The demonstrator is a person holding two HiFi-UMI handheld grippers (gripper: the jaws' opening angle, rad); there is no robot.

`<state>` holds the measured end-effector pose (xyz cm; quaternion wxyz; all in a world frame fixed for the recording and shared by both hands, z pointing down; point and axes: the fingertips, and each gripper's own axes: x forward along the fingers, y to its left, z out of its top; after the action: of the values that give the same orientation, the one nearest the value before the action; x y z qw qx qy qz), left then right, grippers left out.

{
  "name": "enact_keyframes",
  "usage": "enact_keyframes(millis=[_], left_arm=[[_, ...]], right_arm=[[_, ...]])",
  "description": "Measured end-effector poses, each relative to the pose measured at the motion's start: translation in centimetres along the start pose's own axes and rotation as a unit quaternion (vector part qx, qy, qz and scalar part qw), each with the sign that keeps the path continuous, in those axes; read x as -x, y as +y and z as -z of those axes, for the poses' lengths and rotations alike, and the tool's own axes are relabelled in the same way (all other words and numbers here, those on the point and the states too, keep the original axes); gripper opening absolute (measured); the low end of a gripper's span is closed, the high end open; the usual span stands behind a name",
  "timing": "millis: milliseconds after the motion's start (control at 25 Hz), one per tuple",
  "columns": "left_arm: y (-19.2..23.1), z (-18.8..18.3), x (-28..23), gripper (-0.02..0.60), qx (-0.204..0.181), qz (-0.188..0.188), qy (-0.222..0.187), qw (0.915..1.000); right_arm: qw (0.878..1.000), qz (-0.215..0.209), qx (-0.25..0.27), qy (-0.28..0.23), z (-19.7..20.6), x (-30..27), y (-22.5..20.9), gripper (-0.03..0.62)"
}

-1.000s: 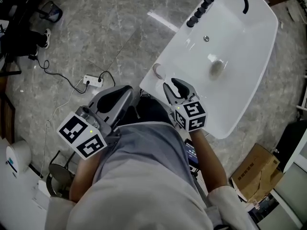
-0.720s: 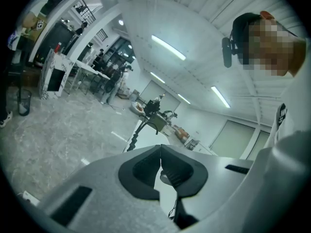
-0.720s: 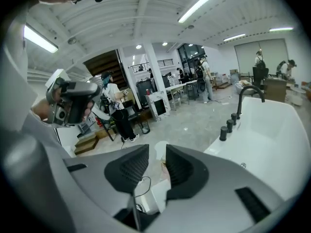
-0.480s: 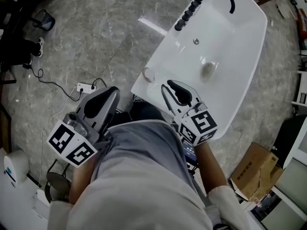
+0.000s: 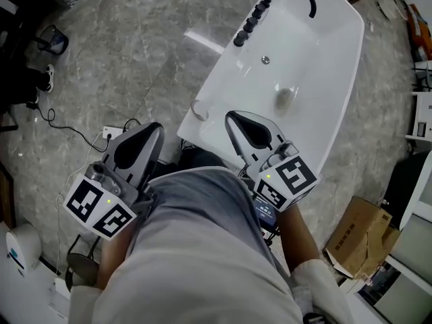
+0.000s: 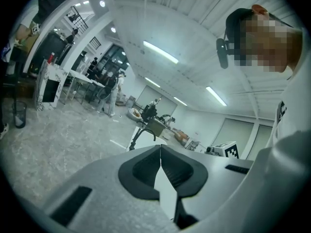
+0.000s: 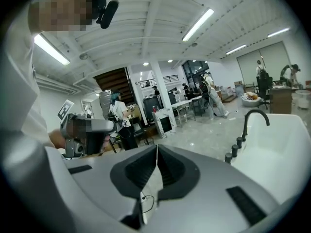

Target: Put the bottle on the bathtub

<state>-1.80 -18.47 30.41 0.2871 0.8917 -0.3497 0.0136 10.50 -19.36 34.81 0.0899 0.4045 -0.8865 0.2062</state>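
At the lower left of the head view, the left hand-held gripper [image 5: 154,129] is hanging idle over the floor, its jaws pressing together on nothing, since this job seems to be needing only one tool. Just right of it, a small clear round thing, probably the bottle [image 5: 200,109], is sitting on the near corner of the bathtub [image 5: 317,59] rim, so the placing is looking done. Further right, the right hand-held gripper [image 5: 231,119] is hovering above that rim, apart from the bottle. Its jaws have just been closing and are meeting with nothing between them. Only the head view is showing the bottle. The right gripper view is instead showing the black faucet [image 7: 255,118] from the side and people standing beyond.
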Motion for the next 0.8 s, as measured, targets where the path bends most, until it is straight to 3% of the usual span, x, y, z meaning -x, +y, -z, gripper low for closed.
enact_keyframes(millis=[800], left_arm=[[1.8,0.6,0.5,0.009,0.011,-0.011,0.009,0.9998]], right_arm=[[0.998,0.053,-0.003,0.032,1.0,-0.6,-1.3,0.015]])
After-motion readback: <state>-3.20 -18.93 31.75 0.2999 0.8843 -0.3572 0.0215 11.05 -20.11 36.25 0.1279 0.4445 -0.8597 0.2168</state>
